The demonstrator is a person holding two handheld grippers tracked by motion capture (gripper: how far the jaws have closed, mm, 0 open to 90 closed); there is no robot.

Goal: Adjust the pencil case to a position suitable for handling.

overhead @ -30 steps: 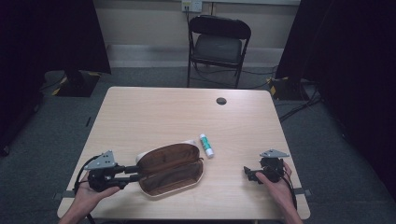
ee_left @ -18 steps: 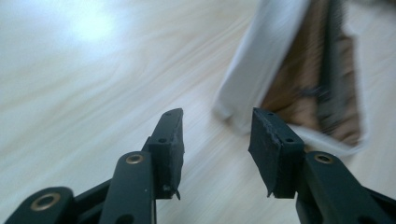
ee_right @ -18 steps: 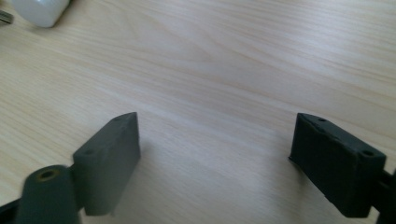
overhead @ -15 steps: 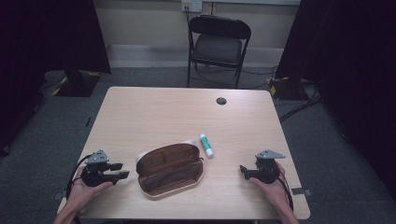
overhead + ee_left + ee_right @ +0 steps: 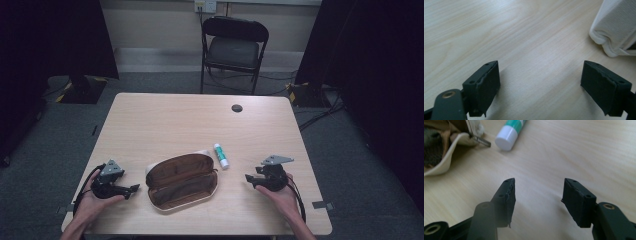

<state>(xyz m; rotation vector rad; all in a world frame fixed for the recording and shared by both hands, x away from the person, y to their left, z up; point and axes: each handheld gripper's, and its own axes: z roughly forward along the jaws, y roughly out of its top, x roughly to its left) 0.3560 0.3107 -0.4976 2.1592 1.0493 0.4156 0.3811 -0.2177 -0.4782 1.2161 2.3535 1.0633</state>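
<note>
An open brown pouch (image 5: 182,180) with a pale rim lies at the table's near middle, with a green and white glue stick (image 5: 221,155) just right of it. My left gripper (image 5: 131,190) rests on the table a little left of the pouch. Its jaws have just been opening and stand wide with only bare wood between them; the pouch's white fabric edge (image 5: 614,27) lies ahead to the right. My right gripper (image 5: 248,179) sits right of the pouch. Its jaws have just been closing, and nothing is between them. Ahead of it are the glue stick (image 5: 510,132) and the pouch's zip end (image 5: 439,152).
The light wooden table (image 5: 170,125) has a black cable grommet (image 5: 236,108) near its far edge. A black folding chair (image 5: 233,47) stands behind the table. The person's hands come in at the near edge, one on each side of the pouch.
My left gripper has let go of the pouch's left end, drawn back to the left and opened. My right gripper has shifted left toward the pouch and its jaws have narrowed.
</note>
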